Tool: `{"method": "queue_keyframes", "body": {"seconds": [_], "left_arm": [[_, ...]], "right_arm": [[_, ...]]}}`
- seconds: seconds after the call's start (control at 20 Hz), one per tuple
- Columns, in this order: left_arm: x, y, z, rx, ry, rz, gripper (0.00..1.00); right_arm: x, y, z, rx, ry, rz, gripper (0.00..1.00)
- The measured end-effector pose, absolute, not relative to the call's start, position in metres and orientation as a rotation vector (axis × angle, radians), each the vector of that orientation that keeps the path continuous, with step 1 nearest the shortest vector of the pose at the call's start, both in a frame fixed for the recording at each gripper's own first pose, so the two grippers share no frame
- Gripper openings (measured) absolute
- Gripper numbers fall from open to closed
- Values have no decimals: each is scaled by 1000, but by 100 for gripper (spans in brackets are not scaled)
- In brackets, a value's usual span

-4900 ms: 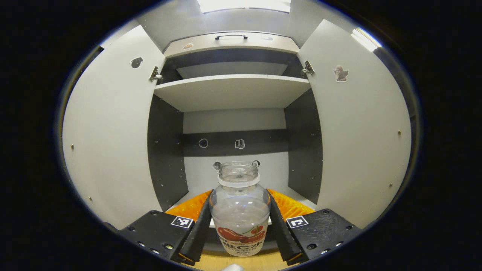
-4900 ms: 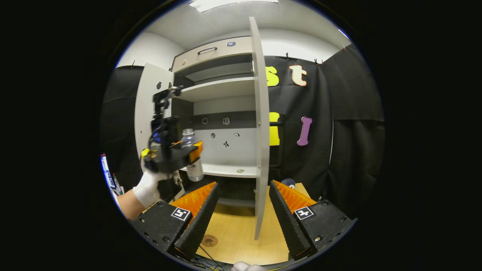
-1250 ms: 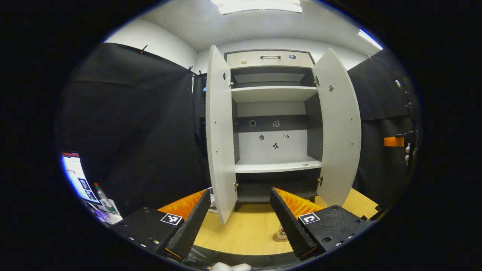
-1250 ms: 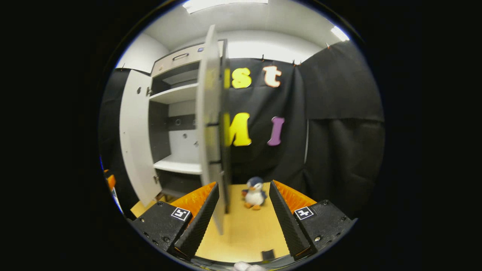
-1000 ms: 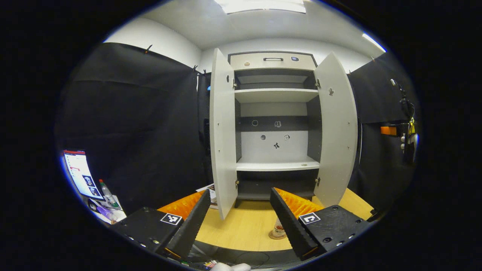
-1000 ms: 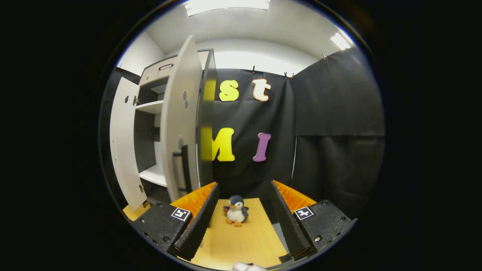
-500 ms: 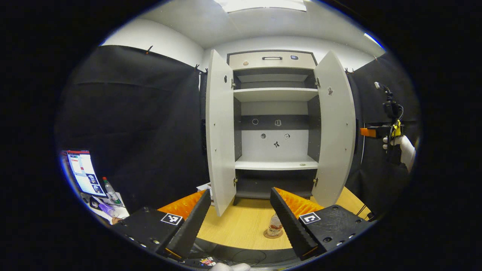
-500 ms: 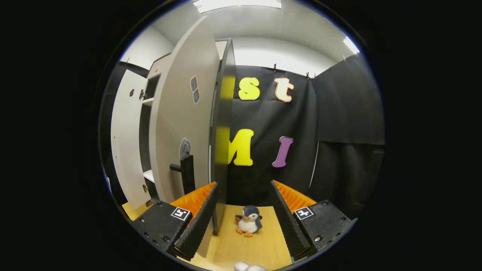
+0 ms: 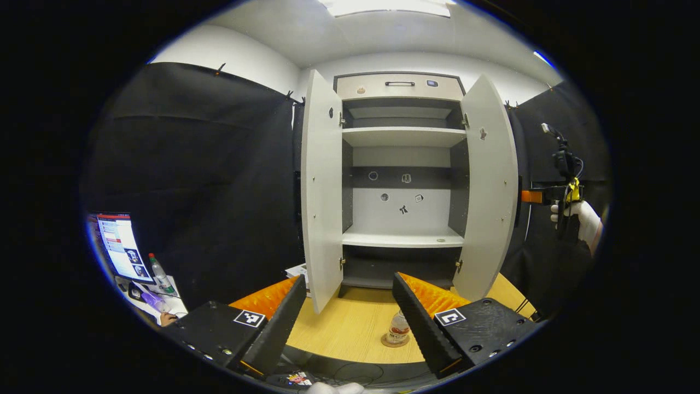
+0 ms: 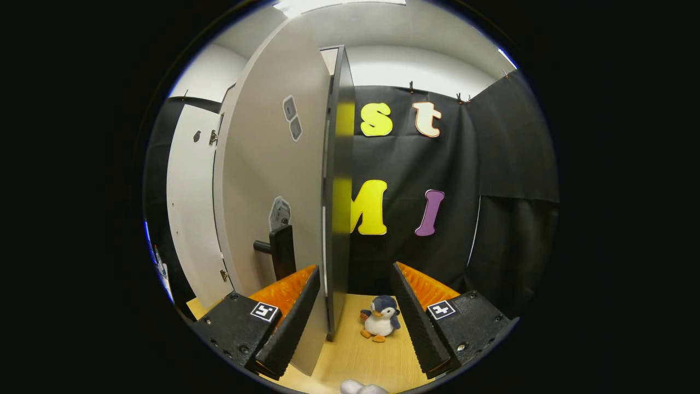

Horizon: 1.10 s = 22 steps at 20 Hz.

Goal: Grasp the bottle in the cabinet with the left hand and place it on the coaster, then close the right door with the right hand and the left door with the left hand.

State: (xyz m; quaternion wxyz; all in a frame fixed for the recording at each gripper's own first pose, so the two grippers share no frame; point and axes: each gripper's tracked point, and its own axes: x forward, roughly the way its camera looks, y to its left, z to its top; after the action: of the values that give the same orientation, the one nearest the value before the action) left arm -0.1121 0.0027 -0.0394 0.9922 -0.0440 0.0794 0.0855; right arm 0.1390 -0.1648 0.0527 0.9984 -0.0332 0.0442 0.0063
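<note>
In the left gripper view the clear bottle (image 9: pixel 398 330) stands upright on the round coaster (image 9: pixel 394 343) on the wooden table, just left of my left gripper's right finger. My left gripper (image 9: pixel 347 323) is open and holds nothing. The cabinet's left door (image 9: pixel 321 191) and right door (image 9: pixel 489 191) both stand open. A gloved hand holds my right gripper (image 9: pixel 528 196) behind the right door. In the right gripper view the right door's outer face (image 10: pixel 273 164) with its black handle (image 10: pixel 281 251) is close on the left, and my right gripper (image 10: pixel 353 323) is open beside it.
The cabinet shelves (image 9: pixel 402 238) are bare. A penguin plush (image 10: pixel 380 317) sits on the table (image 10: pixel 361 355) between my right gripper's fingers, farther off. A screen (image 9: pixel 117 241) and a small bottle (image 9: pixel 158 268) lie at the far left. Black cloth walls surround the booth.
The bottle, earlier gripped by my left gripper, now stands on the coaster and that gripper is open. My right gripper has swung round behind the right door and closer to its outer face.
</note>
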Motion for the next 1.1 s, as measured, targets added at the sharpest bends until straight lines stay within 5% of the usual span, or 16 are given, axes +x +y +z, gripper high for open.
{"method": "queue_keyframes", "body": {"seconds": [1.1], "left_arm": [[-116, 53, -44, -67, 137, 146, 96]], "right_arm": [[172, -17, 39, -28, 54, 94, 82]]}}
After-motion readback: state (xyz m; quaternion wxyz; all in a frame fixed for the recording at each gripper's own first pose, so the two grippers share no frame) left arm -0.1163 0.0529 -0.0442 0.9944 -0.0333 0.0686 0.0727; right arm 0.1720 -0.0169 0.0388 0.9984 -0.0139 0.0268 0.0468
